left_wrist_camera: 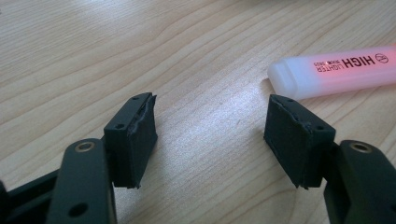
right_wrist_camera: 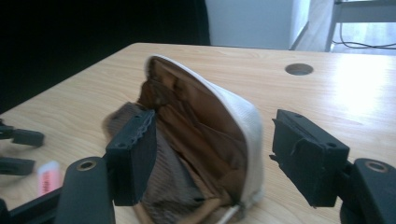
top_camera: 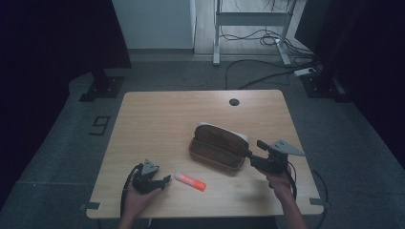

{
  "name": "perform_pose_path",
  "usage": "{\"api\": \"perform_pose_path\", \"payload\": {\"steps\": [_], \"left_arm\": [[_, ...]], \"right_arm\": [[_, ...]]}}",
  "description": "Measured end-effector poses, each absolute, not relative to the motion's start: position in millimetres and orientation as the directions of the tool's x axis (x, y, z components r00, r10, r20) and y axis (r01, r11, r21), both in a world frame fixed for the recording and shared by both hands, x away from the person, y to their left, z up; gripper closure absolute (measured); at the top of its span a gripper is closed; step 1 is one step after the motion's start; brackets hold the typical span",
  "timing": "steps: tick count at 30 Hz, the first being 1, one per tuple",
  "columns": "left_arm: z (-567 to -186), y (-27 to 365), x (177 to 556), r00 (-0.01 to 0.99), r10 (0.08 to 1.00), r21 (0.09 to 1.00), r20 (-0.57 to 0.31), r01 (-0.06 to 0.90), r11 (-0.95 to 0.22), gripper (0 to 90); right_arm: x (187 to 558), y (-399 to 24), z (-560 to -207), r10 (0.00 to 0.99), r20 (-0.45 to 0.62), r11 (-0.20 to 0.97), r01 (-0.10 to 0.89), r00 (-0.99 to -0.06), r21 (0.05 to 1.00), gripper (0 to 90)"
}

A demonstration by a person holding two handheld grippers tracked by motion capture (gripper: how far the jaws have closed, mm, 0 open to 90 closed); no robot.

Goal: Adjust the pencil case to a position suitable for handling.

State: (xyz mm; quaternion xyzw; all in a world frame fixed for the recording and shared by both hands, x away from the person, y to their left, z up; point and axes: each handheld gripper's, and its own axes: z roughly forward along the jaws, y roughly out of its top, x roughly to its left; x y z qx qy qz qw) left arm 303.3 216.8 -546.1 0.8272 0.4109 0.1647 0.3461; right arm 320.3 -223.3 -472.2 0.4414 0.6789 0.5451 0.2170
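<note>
While both hands sit at the near edge of the table [top_camera: 157, 109], the left gripper [top_camera: 165, 180] rests low on the wood with its jaws spread wide and nothing between them. In the left gripper view it's just bare wood grain in the gap, and the highlighter [left_wrist_camera: 336, 70] lies a bit past the right-hand jaw, near it but not touching. It's a pale pink one with a whitish cap end and black lettering, lying flat. From the high view it sits between the two hands, just to the right of the left gripper, angled a little.

Over on the right, the right gripper [top_camera: 254, 149] is held up off the table and points at the pouch [top_camera: 217, 145]. Its jaws are wide too, and they aren't squeezing anything. In the right gripper view the pouch's open end [right_wrist_camera: 201, 144] sits in the gap between the pads; the left pad looks right up against the brown lining, though I can't tell if it really touches, and the right pad stands clear of the white rim.

The pouch itself is roughly mid-table, a bit right of centre, mouth gaping open, brown inside and white outside. Further back there's a round cable hole [top_camera: 234, 101] near the far edge.
</note>
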Motion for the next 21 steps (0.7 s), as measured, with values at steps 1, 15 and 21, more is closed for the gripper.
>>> {"api": "perform_pose_path", "payload": {"steps": [1,15,21], "left_arm": [[-546,217,303,0.608,0.794,0.708,-0.012,0.566,-0.422,33.8],[-546,214,305,0.606,0.795,0.707,-0.014,0.568,-0.421,32.3],[-546,214,306,0.608,0.794,0.707,-0.016,0.568,-0.421,31.9]], "right_arm": [[319,-221,-471,0.831,0.191,0.013,0.362,-0.522,0.932,30.1],[311,-191,-474,0.780,0.172,0.072,0.359,-0.602,0.931,32.8],[311,-175,-480,0.745,0.179,0.105,0.377,-0.643,0.920,34.1]]}}
